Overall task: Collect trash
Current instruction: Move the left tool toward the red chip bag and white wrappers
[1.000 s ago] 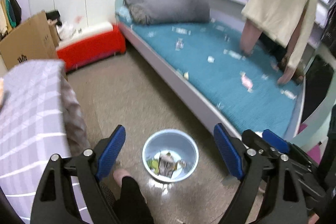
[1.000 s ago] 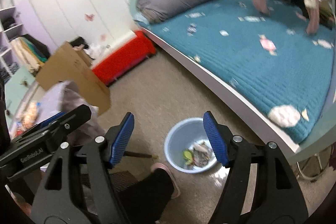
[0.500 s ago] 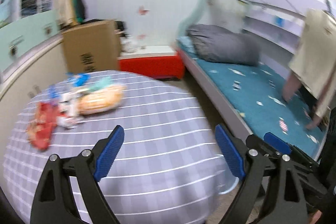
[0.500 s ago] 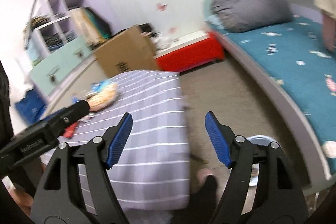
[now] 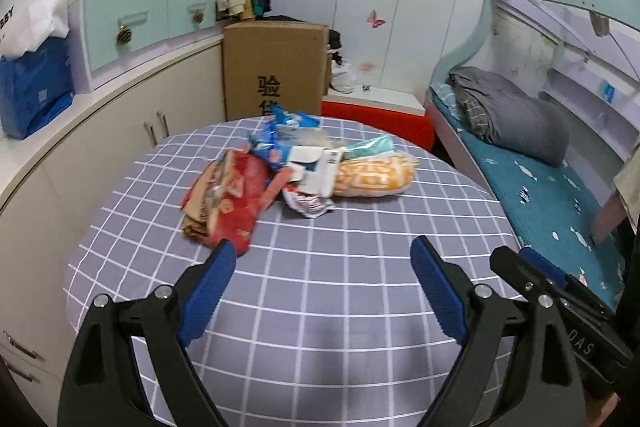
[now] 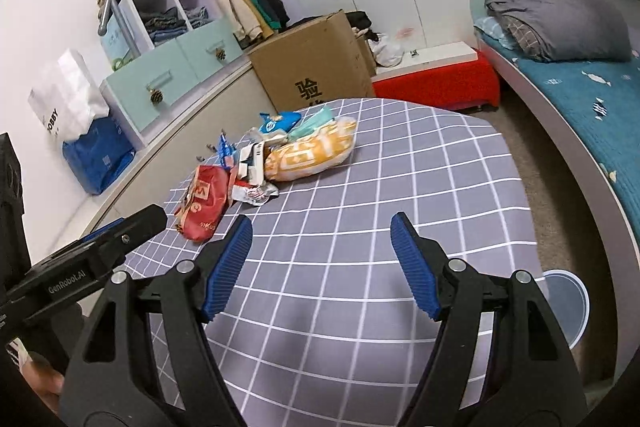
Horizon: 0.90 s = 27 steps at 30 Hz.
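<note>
Both the left gripper (image 5: 320, 259) and right gripper (image 6: 322, 233) hang spread and empty above bare checked tablecloth (image 5: 340, 267); the trash pile (image 5: 296, 175) lies beyond, toward the table's far edge.

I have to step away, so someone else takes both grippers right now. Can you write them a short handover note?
Left gripper: open, empty, above the table's near side.
Right gripper: open, empty, beside it.
Trash: wrappers piled at the table's far side, red bag nearest, orange bag to its right, blue wrappers behind.
Bin: on the floor right of the table, mostly hidden.
Done: nothing held.
Left: carry every wrapper to the bin.
</note>
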Motion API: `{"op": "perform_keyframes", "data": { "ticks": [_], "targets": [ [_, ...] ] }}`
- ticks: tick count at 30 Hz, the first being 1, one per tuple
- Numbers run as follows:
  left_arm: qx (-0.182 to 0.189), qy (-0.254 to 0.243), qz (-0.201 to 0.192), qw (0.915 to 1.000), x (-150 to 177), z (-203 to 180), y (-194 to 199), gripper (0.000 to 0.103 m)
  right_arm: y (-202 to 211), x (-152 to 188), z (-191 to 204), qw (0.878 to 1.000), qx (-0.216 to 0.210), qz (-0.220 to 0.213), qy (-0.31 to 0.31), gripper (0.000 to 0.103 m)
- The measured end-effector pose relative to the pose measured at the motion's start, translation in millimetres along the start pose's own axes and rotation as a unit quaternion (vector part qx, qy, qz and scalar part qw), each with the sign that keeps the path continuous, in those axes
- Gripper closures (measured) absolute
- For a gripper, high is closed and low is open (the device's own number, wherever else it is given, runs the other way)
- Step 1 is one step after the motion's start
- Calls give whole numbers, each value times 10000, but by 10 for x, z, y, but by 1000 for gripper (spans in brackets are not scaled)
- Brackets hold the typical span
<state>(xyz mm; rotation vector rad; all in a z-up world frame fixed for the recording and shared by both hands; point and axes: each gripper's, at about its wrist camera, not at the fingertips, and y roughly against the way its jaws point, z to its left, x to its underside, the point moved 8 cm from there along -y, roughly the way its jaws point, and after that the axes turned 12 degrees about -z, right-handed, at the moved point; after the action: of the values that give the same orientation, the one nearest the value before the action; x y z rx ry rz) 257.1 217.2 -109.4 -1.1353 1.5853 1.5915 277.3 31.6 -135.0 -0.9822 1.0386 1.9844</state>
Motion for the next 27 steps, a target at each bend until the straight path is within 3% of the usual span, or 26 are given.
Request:
{"op": "perform_keyframes", "data": {
  "ticks": [15, 27],
  "targets": [
    [-189, -55, 114, 9997, 87, 270, -66, 16, -181, 70, 207, 9999, 1, 133, 110, 31],
    [-259, -181, 259, 9992, 129, 228, -297, 16, -348, 43, 130, 9998, 12, 186, 114, 30]
  ]
}}
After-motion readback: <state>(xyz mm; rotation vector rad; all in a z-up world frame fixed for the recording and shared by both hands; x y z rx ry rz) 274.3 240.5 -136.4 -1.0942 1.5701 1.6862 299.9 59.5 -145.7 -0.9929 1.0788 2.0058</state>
